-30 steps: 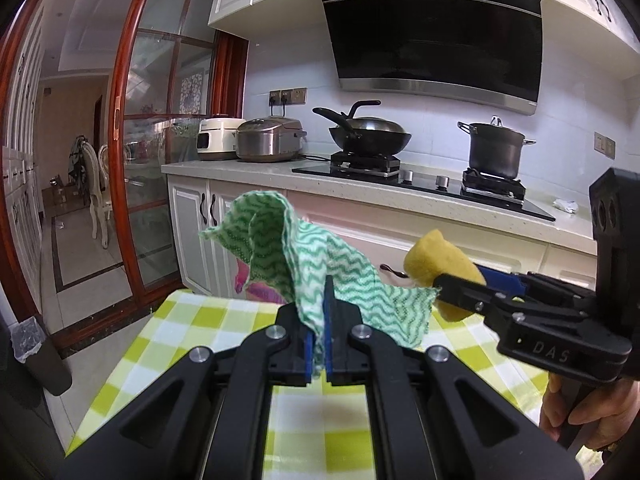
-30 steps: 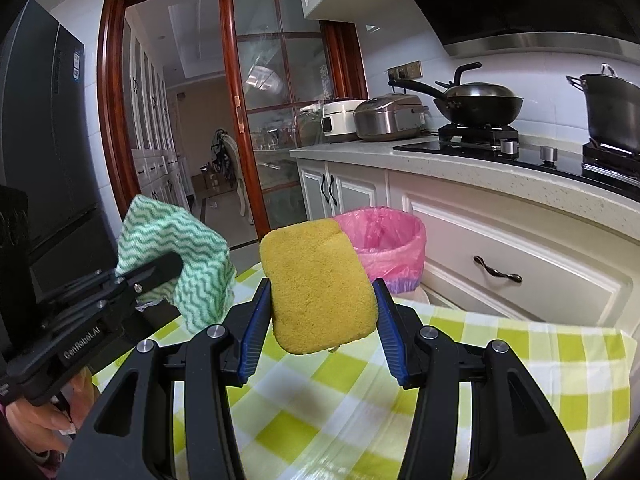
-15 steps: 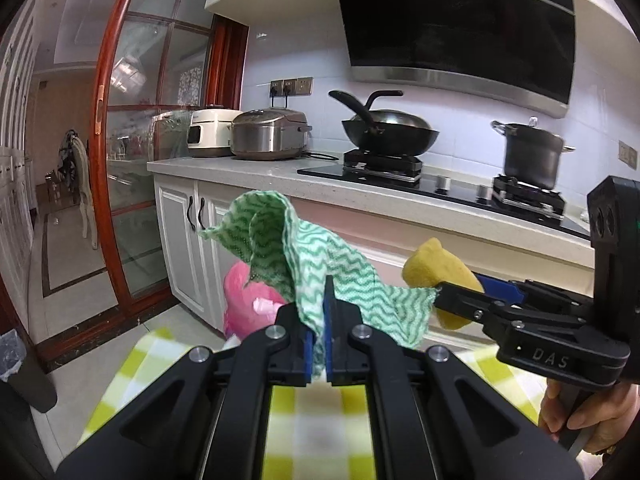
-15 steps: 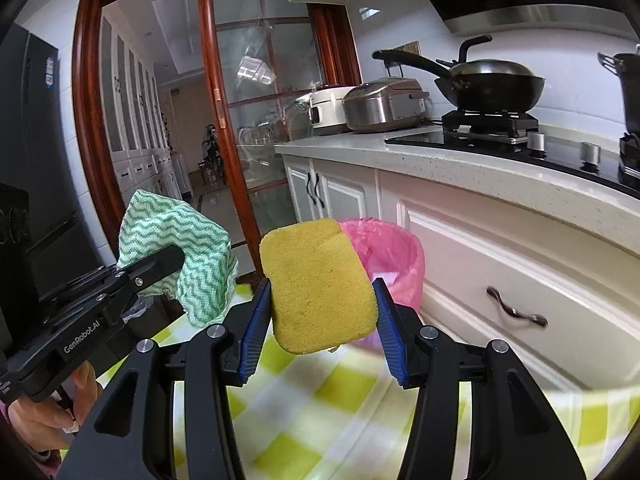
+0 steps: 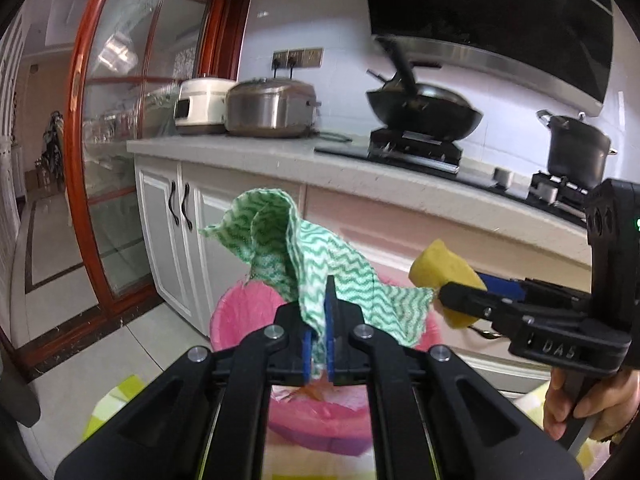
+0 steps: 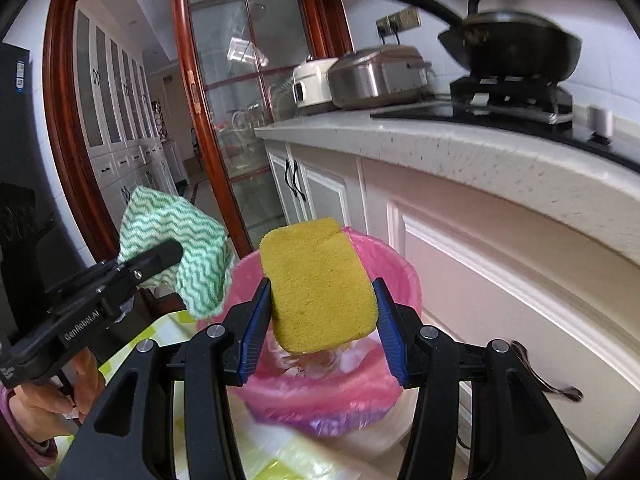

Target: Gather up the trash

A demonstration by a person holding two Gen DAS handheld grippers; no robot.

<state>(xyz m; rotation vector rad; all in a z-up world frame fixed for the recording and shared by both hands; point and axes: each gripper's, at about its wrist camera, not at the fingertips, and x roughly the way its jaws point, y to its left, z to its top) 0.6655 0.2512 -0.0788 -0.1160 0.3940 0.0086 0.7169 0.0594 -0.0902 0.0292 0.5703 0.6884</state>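
The kitchen counter [image 5: 248,152] runs across the background, with white cabinet doors [image 5: 168,232] beneath it and a red-framed glass door [image 5: 104,128] to its left. On the counter you have a steel rice cooker [image 5: 272,108] with a white cooker [image 5: 200,104] just beside it, a black wok [image 5: 424,114] on the stove, and a dark pot [image 5: 576,152] further right. Below and in front of your grippers stands a bin lined with a pink bag [image 6: 320,396], close against the cabinet front; some scraps lie inside it, too blurred to identify. A corner of a yellow-and-white checked cloth [image 5: 116,396] shows at the near edge of both views. Your left gripper [image 5: 316,344] is clenched on a green-and-white wavy-patterned rag [image 5: 304,256], the blue pads pinching its lower fold while the rest stands up and drapes to the right; the rag hangs above the near rim of the bin. Your right gripper [image 6: 322,316] is grasping a yellow sponge [image 6: 320,284] by its two side edges, broad face toward the camera, directly over the open mouth of the bin. The two grippers are side by side, apart from one another, with your hands visible on their handles [image 5: 588,400].
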